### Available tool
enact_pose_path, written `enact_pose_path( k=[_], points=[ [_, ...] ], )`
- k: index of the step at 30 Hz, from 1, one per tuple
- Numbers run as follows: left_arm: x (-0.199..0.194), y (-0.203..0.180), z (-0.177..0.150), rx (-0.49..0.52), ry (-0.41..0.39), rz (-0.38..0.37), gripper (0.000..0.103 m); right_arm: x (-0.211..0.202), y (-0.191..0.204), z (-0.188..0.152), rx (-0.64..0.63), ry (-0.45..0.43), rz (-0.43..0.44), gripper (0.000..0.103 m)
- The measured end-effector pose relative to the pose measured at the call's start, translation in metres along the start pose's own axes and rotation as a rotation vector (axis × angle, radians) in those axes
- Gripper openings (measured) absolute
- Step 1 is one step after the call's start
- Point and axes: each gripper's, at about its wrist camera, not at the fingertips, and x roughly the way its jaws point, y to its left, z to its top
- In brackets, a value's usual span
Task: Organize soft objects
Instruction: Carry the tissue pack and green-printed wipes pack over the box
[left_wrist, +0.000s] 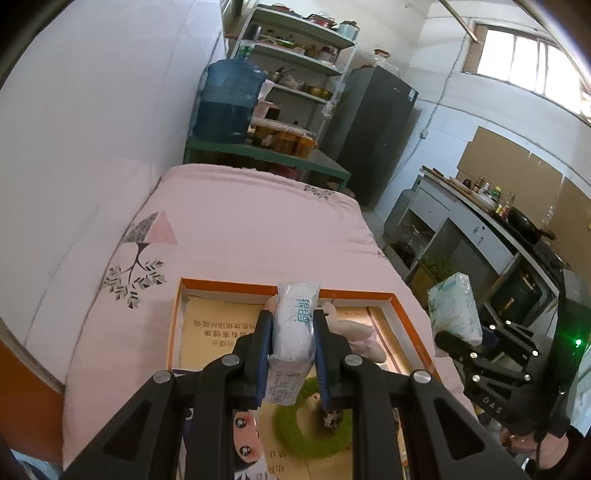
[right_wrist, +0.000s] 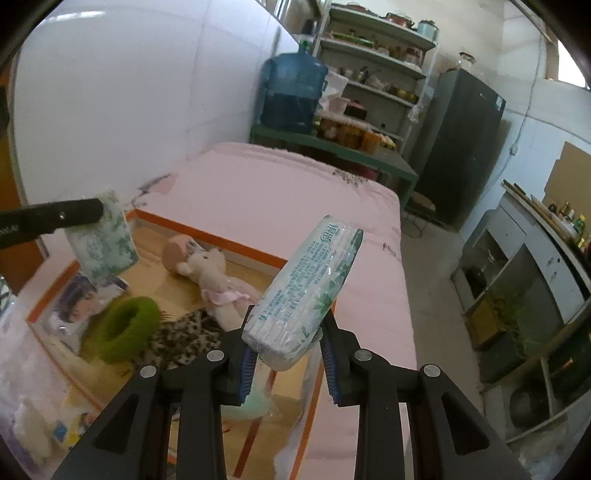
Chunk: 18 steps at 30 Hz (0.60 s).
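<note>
My left gripper (left_wrist: 293, 332) is shut on a white tissue pack (left_wrist: 295, 325) and holds it above the orange-rimmed box (left_wrist: 400, 306) on the pink bed. It also shows in the right wrist view (right_wrist: 101, 240). My right gripper (right_wrist: 288, 350) is shut on a second tissue pack (right_wrist: 306, 291), held tilted over the box's right edge; it shows in the left wrist view (left_wrist: 456, 306). In the box lie a pink plush doll (right_wrist: 214, 273), a green fuzzy ring (right_wrist: 122, 328), a leopard-print cloth (right_wrist: 184, 336) and a picture card (right_wrist: 74, 299).
The pink bed (left_wrist: 240, 221) runs along a white wall on the left. Beyond its far end stand a green table (left_wrist: 266, 151) with a blue water jug (left_wrist: 229, 99), shelves and a dark fridge (left_wrist: 373, 129). A kitchen counter (left_wrist: 480, 221) lines the right.
</note>
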Motion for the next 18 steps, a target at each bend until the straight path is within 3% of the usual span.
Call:
enact_pose_path(
  k=[18],
  points=[
    [0.041,0.012,-0.006,-0.072,0.050,0.008,0.021,0.066,0.010,0.005,-0.120,0.093,-0.105,0.031]
  ],
)
